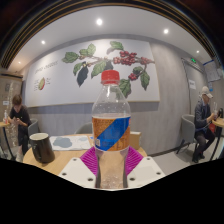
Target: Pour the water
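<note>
Fingers (pixel 111 160) apparently pinching clear plastic bottle (pixel 111 135); black mug (pixel 42 148) on table (pixel 65 160).

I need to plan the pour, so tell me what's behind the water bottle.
Behind the bottle, held in the jaws, are the wooden table and a wall mural of leaves. A black mug stands off to one side. The table directly behind the bottle is hidden.

Clear plastic bottle (pixel 111 130) standing upright, red cap on, orange-and-blue label. Over beside it, a dark mug (pixel 42 148) sits upright on the wooden table (pixel 62 162), handle visible.
</note>
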`<state>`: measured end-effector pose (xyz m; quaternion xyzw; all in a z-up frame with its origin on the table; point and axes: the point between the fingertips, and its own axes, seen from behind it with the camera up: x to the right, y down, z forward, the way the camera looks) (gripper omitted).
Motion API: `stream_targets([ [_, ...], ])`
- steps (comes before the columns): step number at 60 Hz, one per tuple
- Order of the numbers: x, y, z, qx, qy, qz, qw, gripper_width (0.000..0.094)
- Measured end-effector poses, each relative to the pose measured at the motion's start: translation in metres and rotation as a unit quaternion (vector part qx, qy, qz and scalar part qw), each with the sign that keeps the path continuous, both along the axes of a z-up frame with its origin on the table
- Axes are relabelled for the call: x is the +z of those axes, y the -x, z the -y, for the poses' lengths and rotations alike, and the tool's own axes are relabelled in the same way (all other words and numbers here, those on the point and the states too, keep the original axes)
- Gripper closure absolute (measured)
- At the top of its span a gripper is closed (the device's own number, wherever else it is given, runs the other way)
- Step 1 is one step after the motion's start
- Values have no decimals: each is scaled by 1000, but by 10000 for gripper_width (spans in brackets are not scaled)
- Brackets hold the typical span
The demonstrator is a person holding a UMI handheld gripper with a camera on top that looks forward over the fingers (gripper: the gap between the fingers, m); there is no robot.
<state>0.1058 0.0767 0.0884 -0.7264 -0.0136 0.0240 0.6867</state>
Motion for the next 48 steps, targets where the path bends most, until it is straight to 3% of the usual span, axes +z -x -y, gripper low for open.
stream_targets([
  [9, -1, 9, -1, 11, 1, 44, 999, 700],
  [20, 67, 26, -16, -6, -47, 286, 957, 702],
  [27, 118, 63, -29, -15, -93, 527, 844, 703],
  [33, 147, 98, -37, -25, -129, 705, 697, 704],
  [48, 187, 142, -67, -21, -152, 893, 423, 701],
])
